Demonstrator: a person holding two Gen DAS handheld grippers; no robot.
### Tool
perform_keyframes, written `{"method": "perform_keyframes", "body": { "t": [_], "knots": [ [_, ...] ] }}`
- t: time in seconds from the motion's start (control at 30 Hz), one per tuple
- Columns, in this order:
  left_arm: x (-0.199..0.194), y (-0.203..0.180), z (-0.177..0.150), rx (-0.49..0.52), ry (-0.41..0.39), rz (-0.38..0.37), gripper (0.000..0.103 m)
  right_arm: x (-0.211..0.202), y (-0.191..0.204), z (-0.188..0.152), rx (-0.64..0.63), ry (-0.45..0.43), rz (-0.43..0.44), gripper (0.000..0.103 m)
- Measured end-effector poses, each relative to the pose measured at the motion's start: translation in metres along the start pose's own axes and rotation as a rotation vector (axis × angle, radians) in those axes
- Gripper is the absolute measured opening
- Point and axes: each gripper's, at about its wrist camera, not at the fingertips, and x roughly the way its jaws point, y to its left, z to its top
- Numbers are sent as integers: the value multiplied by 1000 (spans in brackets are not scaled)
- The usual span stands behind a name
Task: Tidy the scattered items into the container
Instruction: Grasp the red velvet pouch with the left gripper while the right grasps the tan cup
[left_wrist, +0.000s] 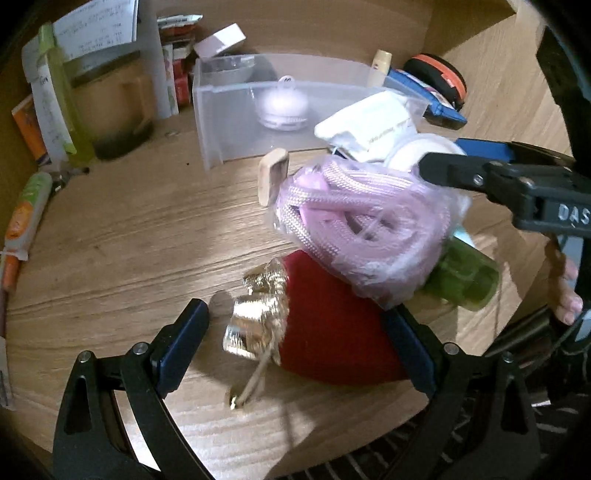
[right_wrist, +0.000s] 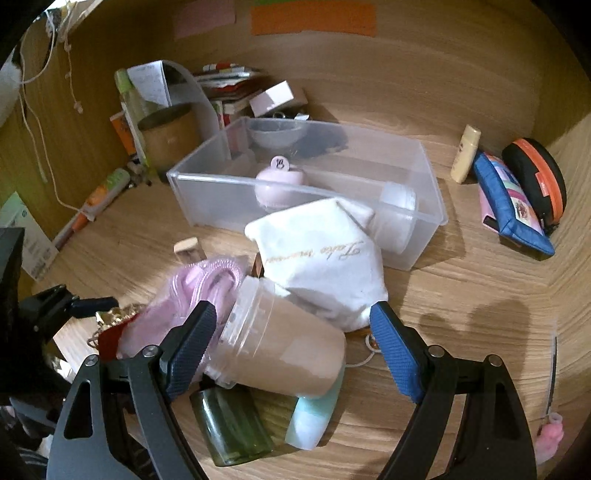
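Observation:
A clear plastic container (left_wrist: 210, 110) (right_wrist: 177, 177) stands on the wooden shelf and holds a pink round item (right_wrist: 279, 182) and a white jar (right_wrist: 397, 206). My left gripper (left_wrist: 295, 343) is open around a red pouch (left_wrist: 332, 332) with a gold ribbon (left_wrist: 258, 317). A bagged pink cord (left_wrist: 362, 229) (right_wrist: 199, 284) lies on the pouch. My right gripper (right_wrist: 291, 347) is open around a beige jar (right_wrist: 280, 343) lying on its side. A white cloth bag (right_wrist: 325, 262), a green bottle (right_wrist: 232, 424) and a mint tube (right_wrist: 314, 417) lie around it.
A small wooden block (left_wrist: 273, 177) lies before the container. A blue pouch (right_wrist: 513, 206), an orange-black case (right_wrist: 535, 177) and a cream bottle (right_wrist: 465, 155) sit at the right. A brown jar (right_wrist: 170, 136), papers and boxes stand at the back left.

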Motion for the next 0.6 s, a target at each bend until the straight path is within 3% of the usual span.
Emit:
{"method": "perform_keyframes", "body": {
  "t": [0.17,0.3,0.4,0.47,0.6],
  "knots": [
    [1,-3,-1,0,-28,56,94,6,-3,-1,7,18,5,83],
    [-1,-5,-3,6,-50,96,82,11,-5,-4,21,38,47,79],
    [-2,-3,-2,-5,-62,110,75,12,-2,-4,8,42,58,66],
    [-3,-2,-1,-10,-68,119,64,13,0,-4,0,38,53,65],
    [-6,0,1,-28,-72,132,52,12,4,-5,-12,25,43,65]
  ]
}}
